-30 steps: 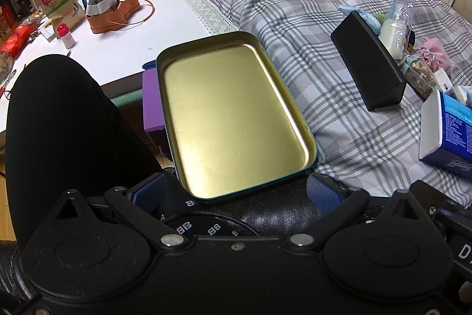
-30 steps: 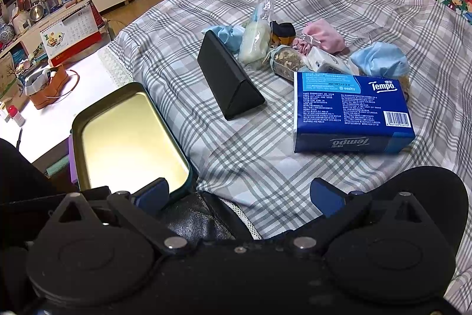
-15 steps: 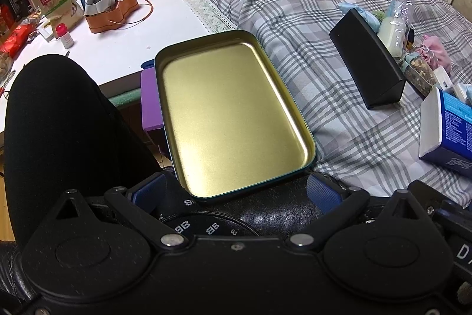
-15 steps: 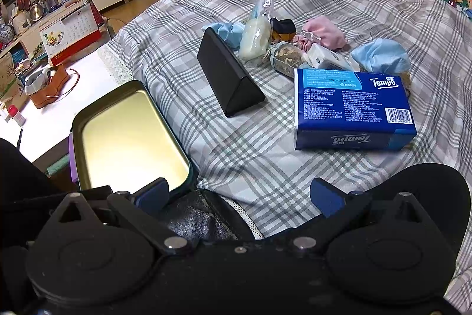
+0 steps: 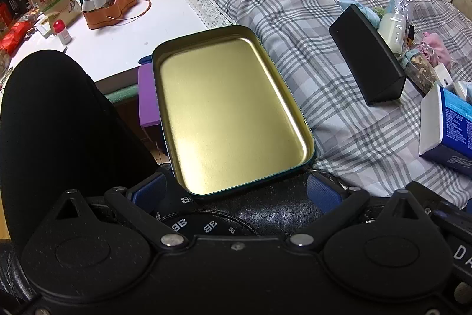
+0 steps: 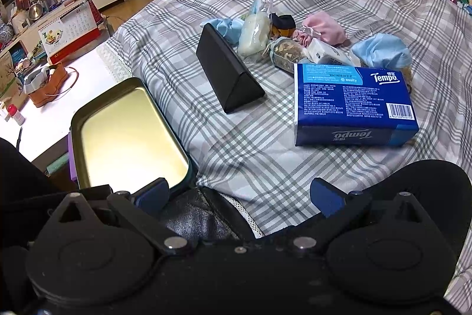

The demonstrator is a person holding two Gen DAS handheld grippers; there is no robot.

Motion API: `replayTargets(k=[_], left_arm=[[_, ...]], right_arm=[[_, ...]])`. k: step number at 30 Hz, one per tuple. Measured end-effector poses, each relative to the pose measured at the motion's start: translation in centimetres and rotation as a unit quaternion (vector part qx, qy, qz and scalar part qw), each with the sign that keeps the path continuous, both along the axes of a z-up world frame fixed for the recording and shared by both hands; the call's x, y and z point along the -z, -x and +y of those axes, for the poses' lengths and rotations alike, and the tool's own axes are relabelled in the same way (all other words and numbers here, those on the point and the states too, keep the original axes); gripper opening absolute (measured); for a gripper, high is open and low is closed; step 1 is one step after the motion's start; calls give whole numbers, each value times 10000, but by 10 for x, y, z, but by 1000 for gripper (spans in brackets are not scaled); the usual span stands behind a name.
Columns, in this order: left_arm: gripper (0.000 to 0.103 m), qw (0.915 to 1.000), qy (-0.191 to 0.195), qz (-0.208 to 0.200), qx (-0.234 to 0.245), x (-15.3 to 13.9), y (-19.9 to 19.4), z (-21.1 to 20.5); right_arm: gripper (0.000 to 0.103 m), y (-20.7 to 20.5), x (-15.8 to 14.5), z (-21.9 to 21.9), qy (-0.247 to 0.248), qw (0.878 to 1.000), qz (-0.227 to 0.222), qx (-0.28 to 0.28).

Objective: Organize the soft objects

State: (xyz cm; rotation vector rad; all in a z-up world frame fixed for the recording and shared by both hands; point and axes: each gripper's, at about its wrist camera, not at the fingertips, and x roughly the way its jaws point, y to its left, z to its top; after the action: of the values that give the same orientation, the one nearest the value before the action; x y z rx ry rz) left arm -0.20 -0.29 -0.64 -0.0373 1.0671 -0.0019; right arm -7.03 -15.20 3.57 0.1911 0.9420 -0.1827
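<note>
Both my claws, left claw [image 5: 236, 192] and right claw [image 6: 240, 194], hang with fingers apart, gripping nothing. One shallow rectangular tin tray [image 5: 233, 111], gold inside with rounded corners, sits bare at the bed's near edge. Soft pouches [image 6: 324, 28], pale blue and pink, cluster farther back on the plaid bedspread [image 6: 265, 161], behind a blue tissue pack [image 6: 354, 102] and a black triangular case [image 6: 227, 73].
</note>
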Motion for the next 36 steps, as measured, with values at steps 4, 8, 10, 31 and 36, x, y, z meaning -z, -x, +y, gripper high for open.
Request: replayTargets(k=[4,8,10,31,36], left_arm=[[98,10000,-10,33,32,3,-1,-2],[98,9999,20,117,102,7,-2,-4],[98,9997,35,161,158,9,-3,-6],[98,9905,170,-93,1358,-11,-83,-76],[98,9862,64,-148,1648,-14,-107,-100]], right_arm=[[102,-2,3,-2,-40,10000,60,32],[102,-3,7,-5,-64,9999,121,78],[102,-3,9,-7,-80,9998,141,110],[101,-36,-7,-147,424,9797,-443,1911],[101,-52,-11,-192,284,9710,-539,2314]])
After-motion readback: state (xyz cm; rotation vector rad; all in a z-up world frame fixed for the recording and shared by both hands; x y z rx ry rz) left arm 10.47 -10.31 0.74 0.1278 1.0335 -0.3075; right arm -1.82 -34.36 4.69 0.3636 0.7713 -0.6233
